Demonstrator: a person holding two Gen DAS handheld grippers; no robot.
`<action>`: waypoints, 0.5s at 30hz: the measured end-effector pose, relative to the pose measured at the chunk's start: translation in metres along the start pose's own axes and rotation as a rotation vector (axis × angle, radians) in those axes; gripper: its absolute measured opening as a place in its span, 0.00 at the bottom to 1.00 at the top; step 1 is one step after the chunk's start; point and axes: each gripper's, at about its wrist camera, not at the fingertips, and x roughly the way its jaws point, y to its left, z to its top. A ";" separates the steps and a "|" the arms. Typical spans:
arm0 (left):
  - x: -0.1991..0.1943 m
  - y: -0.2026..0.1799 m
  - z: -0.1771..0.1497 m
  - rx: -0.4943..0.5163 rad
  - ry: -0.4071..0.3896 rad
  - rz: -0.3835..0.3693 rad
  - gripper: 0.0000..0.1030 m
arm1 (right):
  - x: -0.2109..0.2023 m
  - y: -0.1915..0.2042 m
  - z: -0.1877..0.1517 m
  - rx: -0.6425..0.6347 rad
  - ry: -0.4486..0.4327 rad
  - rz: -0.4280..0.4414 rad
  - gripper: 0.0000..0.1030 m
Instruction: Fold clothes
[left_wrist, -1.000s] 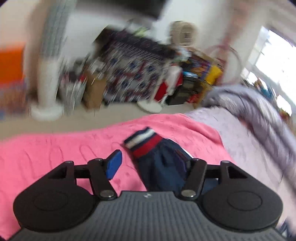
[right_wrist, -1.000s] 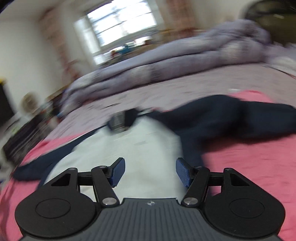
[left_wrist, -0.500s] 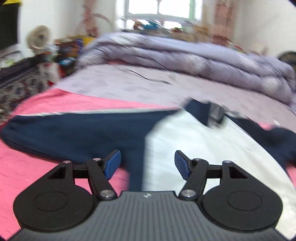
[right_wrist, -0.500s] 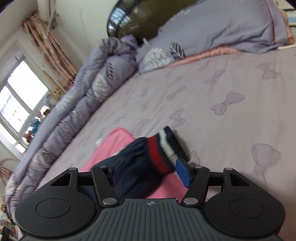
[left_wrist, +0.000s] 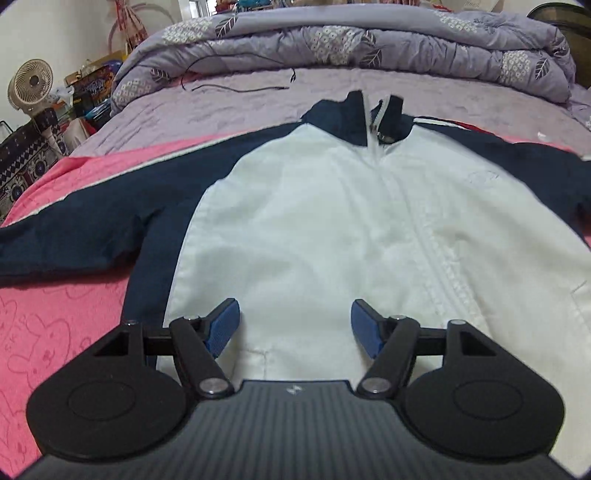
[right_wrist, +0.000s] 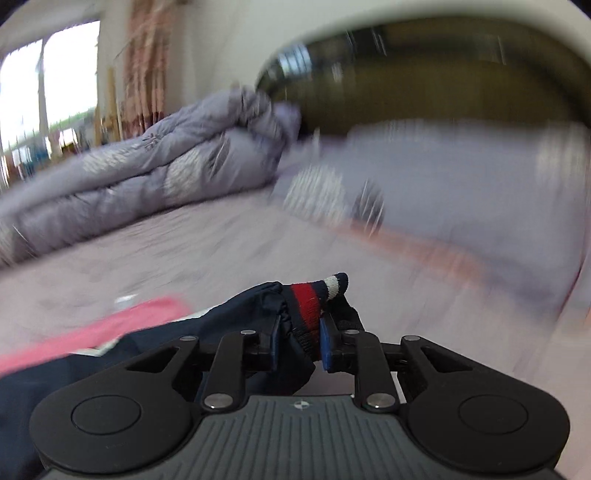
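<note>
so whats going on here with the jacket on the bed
A person with a gripper in each hand is folding a navy and white jacket laid front up on a pink blanket on the bed. The right gripper is shut on the striped cuff of one sleeve. The left gripper is open over the white front near the hem, holding nothing. No fold shows on the body yet.
</note>
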 end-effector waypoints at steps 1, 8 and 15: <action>0.001 0.001 -0.003 0.000 0.010 0.007 0.68 | 0.004 -0.001 0.008 -0.020 -0.016 -0.008 0.22; 0.002 0.004 -0.006 0.016 0.017 0.040 0.73 | 0.063 0.005 0.014 -0.062 0.075 -0.040 0.22; 0.002 0.003 -0.005 0.057 0.005 0.064 0.77 | 0.082 0.013 -0.044 -0.089 0.218 -0.072 0.44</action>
